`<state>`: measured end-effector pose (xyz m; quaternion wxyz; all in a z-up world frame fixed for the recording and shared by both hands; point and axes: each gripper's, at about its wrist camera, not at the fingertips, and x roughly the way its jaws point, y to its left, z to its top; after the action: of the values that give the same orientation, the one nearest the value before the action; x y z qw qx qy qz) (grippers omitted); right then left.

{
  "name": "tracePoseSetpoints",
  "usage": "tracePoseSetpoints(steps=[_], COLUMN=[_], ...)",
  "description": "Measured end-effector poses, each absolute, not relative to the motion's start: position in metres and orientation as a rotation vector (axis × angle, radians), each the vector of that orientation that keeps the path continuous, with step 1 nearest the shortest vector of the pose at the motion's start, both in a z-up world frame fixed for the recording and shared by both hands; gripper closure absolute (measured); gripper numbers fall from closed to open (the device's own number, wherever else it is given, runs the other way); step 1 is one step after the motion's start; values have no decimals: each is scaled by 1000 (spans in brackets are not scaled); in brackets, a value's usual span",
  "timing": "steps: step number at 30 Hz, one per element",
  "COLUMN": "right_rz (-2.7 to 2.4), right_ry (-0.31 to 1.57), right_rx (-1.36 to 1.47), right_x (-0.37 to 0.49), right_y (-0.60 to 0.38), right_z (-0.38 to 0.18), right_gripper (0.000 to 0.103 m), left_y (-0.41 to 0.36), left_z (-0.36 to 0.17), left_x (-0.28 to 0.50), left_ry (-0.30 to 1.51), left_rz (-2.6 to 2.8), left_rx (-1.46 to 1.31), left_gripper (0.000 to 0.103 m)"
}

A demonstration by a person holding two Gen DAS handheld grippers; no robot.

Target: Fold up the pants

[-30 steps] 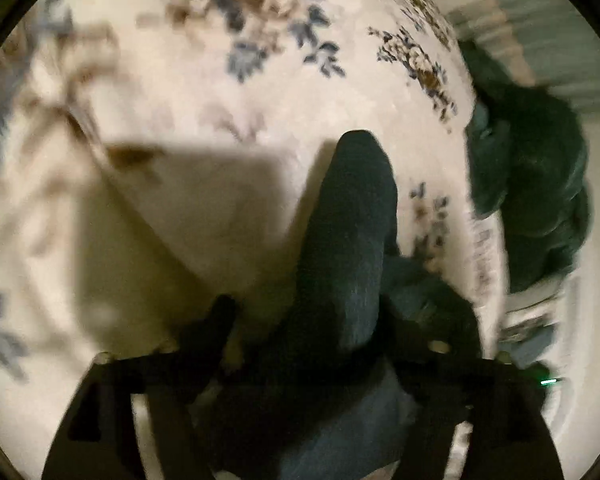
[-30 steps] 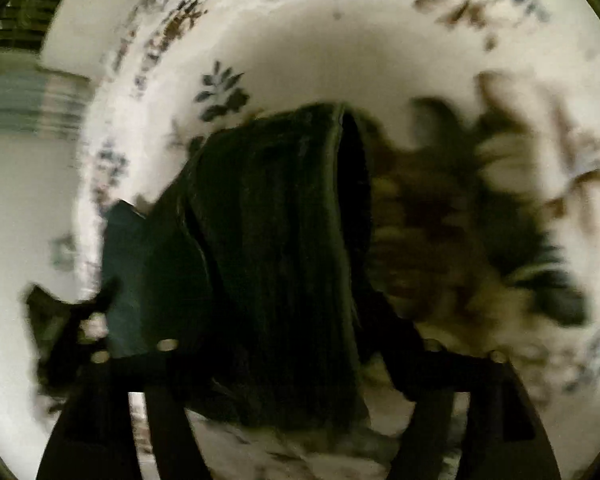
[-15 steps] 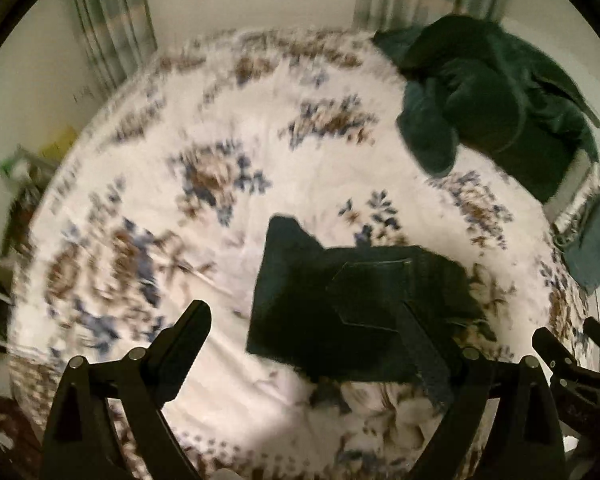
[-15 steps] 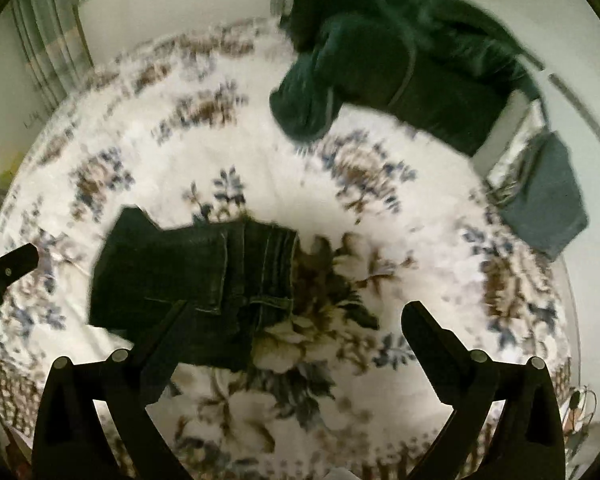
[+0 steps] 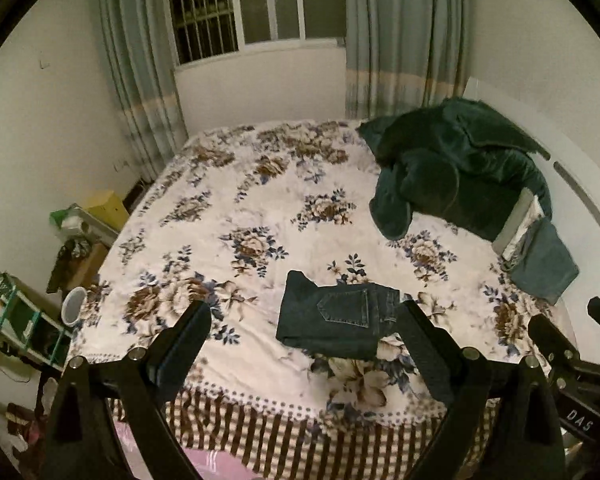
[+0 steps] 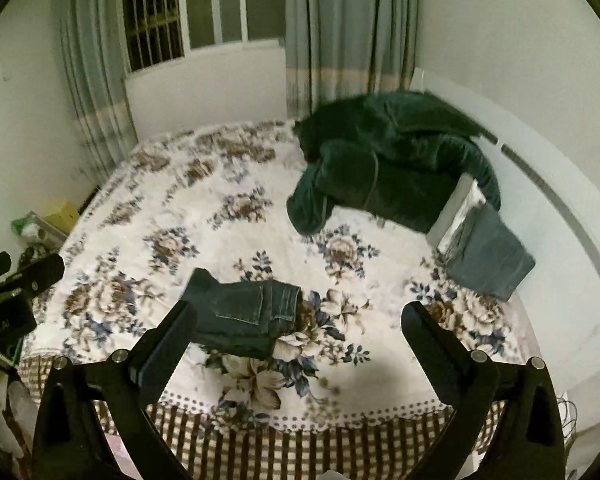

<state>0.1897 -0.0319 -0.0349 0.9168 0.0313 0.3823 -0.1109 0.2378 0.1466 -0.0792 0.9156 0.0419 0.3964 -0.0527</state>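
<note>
The dark blue pants lie folded into a compact stack near the front edge of the floral bed, back pocket up. They also show in the right wrist view. My left gripper is open and empty, held back above the bed's front edge, its right finger overlapping the pants' right end in view. My right gripper is open and empty, to the right of the pants. The right gripper's body shows at the left view's right edge.
A dark green coat is heaped at the bed's back right. Folded grey-blue clothes lie at the right edge. A white mug and cluttered shelves stand left of the bed. Curtains and a window are behind.
Both grippers let go of the pants and pulled back and up from the bed. The pants now lie folded on the bedspread, and the whole room has come into view.
</note>
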Motion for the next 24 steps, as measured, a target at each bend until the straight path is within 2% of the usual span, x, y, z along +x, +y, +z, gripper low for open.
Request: tracePoseSetpoints(steps=[10,13,24], right_rz=[-224,-237,-256], right_ry=[698,682,642], right_rx=[36,32,25], right_x=[88,73,43], right_y=[-10,-4,14], right_z=[53,67,99], right_gripper=[0,0,0], left_y=[167,172,185], left_z=[-33,-27,-12], left_x=[161,155,135], left_ry=[790,787,749], left_rz=[-84,-101,-102], left_rx=[53,47,64], left_gripper=[8,3,1])
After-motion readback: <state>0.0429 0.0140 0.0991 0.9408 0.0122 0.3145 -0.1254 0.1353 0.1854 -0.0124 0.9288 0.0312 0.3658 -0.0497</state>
